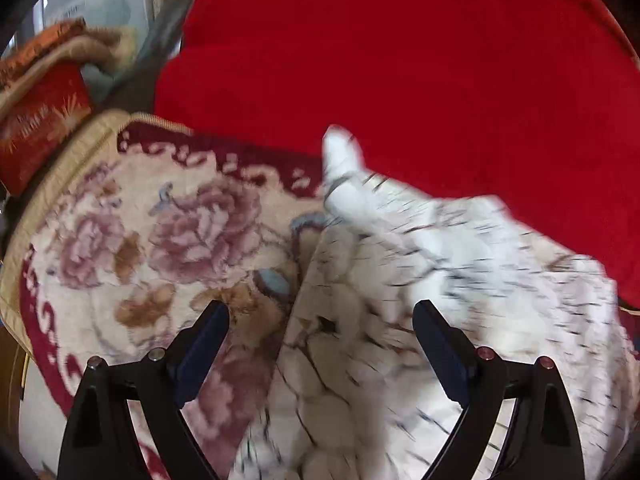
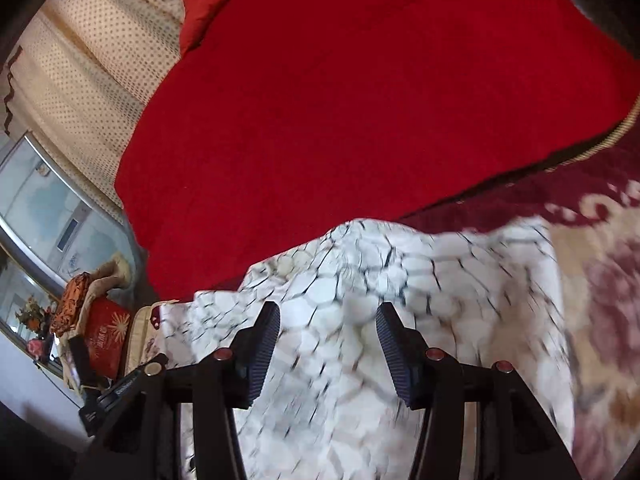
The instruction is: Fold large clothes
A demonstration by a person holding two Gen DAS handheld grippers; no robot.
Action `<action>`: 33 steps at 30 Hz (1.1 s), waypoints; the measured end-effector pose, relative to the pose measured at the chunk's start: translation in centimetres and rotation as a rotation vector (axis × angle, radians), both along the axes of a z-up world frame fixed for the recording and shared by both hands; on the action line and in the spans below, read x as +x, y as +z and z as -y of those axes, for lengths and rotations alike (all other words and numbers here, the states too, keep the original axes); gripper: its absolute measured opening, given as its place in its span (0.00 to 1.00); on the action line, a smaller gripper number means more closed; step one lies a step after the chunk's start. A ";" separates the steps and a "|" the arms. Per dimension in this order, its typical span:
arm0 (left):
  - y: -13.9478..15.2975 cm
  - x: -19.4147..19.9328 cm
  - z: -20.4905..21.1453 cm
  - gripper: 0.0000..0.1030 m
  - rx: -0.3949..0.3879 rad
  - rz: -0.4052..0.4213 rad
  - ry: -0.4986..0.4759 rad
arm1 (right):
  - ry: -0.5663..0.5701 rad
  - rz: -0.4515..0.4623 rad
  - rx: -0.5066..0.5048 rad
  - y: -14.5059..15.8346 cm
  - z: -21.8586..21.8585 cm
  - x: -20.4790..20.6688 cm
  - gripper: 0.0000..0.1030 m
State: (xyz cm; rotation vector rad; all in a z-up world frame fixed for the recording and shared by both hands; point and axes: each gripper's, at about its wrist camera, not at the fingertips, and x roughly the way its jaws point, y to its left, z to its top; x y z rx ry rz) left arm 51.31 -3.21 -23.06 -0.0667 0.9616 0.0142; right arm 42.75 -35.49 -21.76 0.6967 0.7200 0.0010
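A white garment with a dark crackle pattern (image 1: 420, 280) lies bunched on a floral blanket (image 1: 140, 240). It also shows in the right wrist view (image 2: 360, 280), motion-blurred. My left gripper (image 1: 320, 312) is open above the garment's left edge, with one finger over the blanket and one over the cloth. My right gripper (image 2: 328, 316) is open over the garment and holds nothing.
A red bedspread (image 1: 400, 60) covers the area behind the garment and also shows in the right wrist view (image 2: 360, 100). A red box (image 1: 36, 120) and folded fabric sit at the far left. A cream dotted curtain (image 2: 80, 80) hangs at the left.
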 end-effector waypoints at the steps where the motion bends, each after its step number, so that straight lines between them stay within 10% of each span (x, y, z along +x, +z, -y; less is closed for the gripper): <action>1: -1.1 0.7 -0.1 0.90 0.011 -0.026 0.009 | 0.002 -0.011 -0.008 -0.7 0.3 1.1 0.53; 11: -4.0 2.2 -2.1 0.97 -0.039 -0.140 0.012 | 0.009 -0.177 0.004 -6.2 1.5 5.7 0.52; 25: -1.5 -7.3 -1.6 0.97 0.248 0.006 -0.018 | -0.030 -0.113 -0.171 -1.8 -1.1 -4.7 0.52; 33: -2.2 -8.9 -1.8 0.97 0.321 0.080 -0.039 | -0.018 -0.165 -0.034 -4.2 0.8 -7.5 0.50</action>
